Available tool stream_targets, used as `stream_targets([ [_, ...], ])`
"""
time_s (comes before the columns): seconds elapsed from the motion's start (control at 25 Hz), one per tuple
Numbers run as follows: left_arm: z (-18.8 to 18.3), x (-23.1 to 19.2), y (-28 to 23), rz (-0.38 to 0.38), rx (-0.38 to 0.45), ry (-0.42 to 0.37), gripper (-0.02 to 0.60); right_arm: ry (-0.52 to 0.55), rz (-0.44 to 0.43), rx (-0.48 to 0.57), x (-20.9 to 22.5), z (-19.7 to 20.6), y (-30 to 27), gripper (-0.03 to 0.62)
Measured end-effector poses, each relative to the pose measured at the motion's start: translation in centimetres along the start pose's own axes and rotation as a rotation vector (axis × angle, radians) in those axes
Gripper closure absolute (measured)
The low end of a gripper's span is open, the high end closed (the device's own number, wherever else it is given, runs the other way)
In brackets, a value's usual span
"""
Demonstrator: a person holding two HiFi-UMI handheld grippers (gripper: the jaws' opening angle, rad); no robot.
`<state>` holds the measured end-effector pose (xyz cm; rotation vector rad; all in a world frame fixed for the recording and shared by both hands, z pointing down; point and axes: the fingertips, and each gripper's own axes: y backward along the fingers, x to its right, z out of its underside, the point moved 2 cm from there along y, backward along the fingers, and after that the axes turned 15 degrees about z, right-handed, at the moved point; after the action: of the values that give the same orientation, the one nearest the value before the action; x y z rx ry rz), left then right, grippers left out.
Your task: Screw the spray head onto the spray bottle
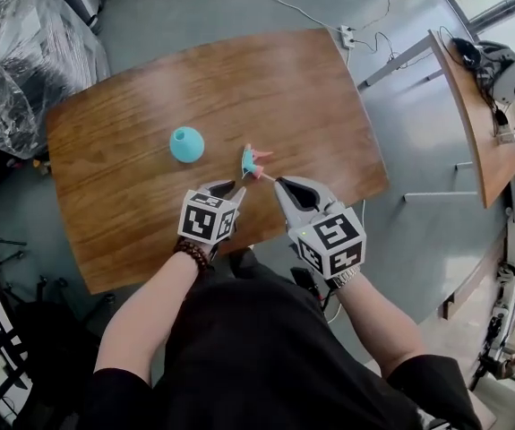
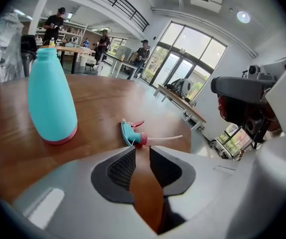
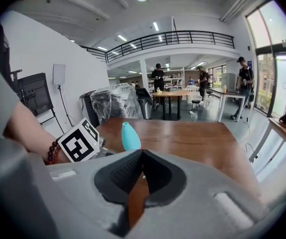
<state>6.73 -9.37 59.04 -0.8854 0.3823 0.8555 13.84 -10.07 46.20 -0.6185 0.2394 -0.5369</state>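
Grey floor (image 1: 418, 267) surrounds the brown wooden surface (image 1: 132, 231), with a plastic-wrapped bundle (image 1: 15, 52) at upper left and another table (image 1: 476, 124) at right. The turquoise spray bottle (image 1: 186, 144) stands upright mid-surface. The spray head (image 1: 252, 161) lies on its side to its right, apart from it. Just below the head, the left gripper (image 1: 232, 190) has its jaws slightly apart and empty, while the right gripper (image 1: 281, 182) is closed on nothing.

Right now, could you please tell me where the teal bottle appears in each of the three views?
Head view: bottle left of centre, seen from above.
Left gripper view: upper left, upright, left of the spray head.
Right gripper view: centre, its top showing above the right gripper.
Shared landmark: the wooden table it stands on.
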Motion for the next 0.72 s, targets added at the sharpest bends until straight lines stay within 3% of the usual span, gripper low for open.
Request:
stream_targets([
  [0.2, -0.1, -0.6, -0.9, -0.044, -0.003, 0.024, 0.471, 0.06, -0.074, -0.032, 0.3, 0.5, -2.0, 0.598],
  [0.24, -0.2, -0.6, -0.9, -0.05, 0.001, 0.028, 0.471, 0.071, -0.089, -0.04, 0.4, 0.7, -2.4, 0.565],
  [0.72, 0.1, -0.7, -0.1, -0.075, 0.005, 0.017, 0.469, 0.247, -0.195, -0.157, -0.6, 2.6, -7.6, 0.477],
])
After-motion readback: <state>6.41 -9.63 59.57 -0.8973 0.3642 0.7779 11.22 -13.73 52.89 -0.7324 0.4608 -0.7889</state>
